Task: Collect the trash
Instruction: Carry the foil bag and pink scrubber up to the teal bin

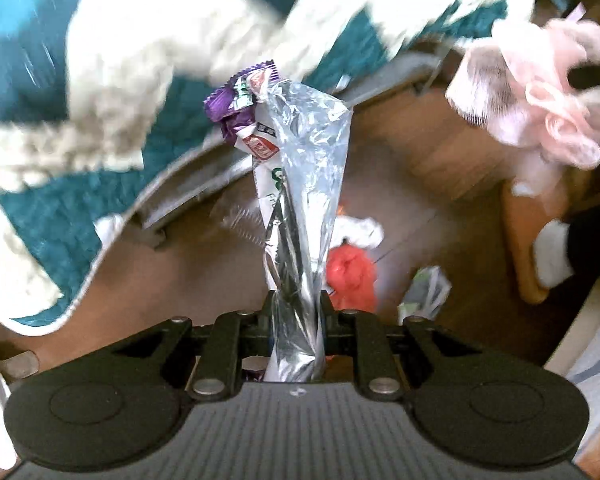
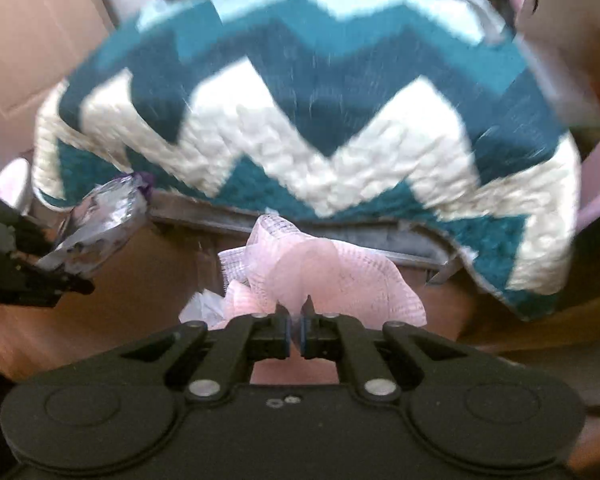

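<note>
My left gripper [image 1: 296, 300] is shut on a bunch of wrappers [image 1: 300, 184]: a long silver foil wrapper, with a purple wrapper [image 1: 236, 104] and a red-and-white one at its far end. It also shows in the right wrist view [image 2: 96, 216] at the left. My right gripper [image 2: 296, 312] is shut on a pale pink mesh bundle [image 2: 320, 264], which also shows in the left wrist view [image 1: 540, 92] at the upper right. On the wooden floor [image 1: 420, 160] below lie a red crumpled piece [image 1: 352, 276], a white crumpled piece [image 1: 360, 230] and a clear plastic wrapper [image 1: 426, 292].
A bed with a teal-and-white zigzag quilt [image 2: 300, 120] fills the upper part of both views, its edge hanging over a grey frame [image 1: 204, 160]. A wooden furniture leg [image 1: 520, 240] stands at the right. A cardboard-coloured wall or box [image 2: 32, 40] is at the far left.
</note>
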The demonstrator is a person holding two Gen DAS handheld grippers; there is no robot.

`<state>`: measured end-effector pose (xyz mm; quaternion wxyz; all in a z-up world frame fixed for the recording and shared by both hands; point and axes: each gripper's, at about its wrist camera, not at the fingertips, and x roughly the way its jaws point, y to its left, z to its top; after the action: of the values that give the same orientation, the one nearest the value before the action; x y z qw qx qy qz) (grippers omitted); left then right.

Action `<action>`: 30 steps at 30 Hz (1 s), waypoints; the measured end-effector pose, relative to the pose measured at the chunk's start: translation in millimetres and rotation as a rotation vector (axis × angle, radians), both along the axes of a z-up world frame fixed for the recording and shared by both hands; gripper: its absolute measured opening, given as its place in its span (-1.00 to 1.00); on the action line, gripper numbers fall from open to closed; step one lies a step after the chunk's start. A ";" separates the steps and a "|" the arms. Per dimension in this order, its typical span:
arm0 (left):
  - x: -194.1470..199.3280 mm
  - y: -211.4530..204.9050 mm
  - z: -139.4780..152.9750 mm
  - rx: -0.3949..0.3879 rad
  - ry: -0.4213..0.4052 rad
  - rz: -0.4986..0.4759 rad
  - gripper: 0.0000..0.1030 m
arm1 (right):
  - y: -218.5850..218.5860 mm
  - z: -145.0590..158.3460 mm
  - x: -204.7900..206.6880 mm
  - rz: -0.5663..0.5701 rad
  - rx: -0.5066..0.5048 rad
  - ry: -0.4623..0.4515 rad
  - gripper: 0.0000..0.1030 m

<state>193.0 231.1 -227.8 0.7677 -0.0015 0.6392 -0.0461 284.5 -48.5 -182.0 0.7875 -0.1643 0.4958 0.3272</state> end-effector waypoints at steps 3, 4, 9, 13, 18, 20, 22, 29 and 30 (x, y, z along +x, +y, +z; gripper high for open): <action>-3.8 -18.7 37.0 -0.004 -0.039 0.008 -0.65 | -17.1 39.5 -15.1 -0.001 0.035 -0.036 -0.91; -5.6 -28.2 53.3 0.002 -0.063 0.001 -0.65 | -24.0 51.8 -20.7 0.001 0.044 -0.054 -0.91; -8.4 -74.0 118.6 -0.002 -0.162 0.018 -0.65 | -59.2 120.2 -48.9 -0.014 0.109 -0.141 -0.91; -10.9 -108.0 165.6 0.000 -0.253 -0.008 -0.65 | -92.1 170.9 -69.9 -0.010 0.137 -0.216 -0.91; -11.3 -161.0 229.7 0.003 -0.371 -0.067 -0.65 | -138.4 230.5 -90.8 -0.019 0.158 -0.305 -0.91; -10.4 -182.9 253.9 -0.004 -0.418 -0.096 -0.65 | -157.9 251.0 -96.6 -0.032 0.171 -0.348 -0.91; -8.4 -204.0 277.0 -0.012 -0.461 -0.122 -0.65 | -175.8 269.0 -102.4 -0.043 0.179 -0.391 -0.91; 9.8 -274.0 342.0 -0.069 -0.554 -0.199 -0.65 | -230.2 324.2 -108.9 -0.085 0.186 -0.526 -0.91; 13.4 -284.5 348.5 -0.067 -0.566 -0.212 -0.65 | -237.5 329.9 -108.7 -0.092 0.186 -0.538 -0.91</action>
<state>206.4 -53.4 120.7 0.9057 0.0528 0.3946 -0.1457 175.8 -286.0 147.9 0.9165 -0.1496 0.2438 0.2797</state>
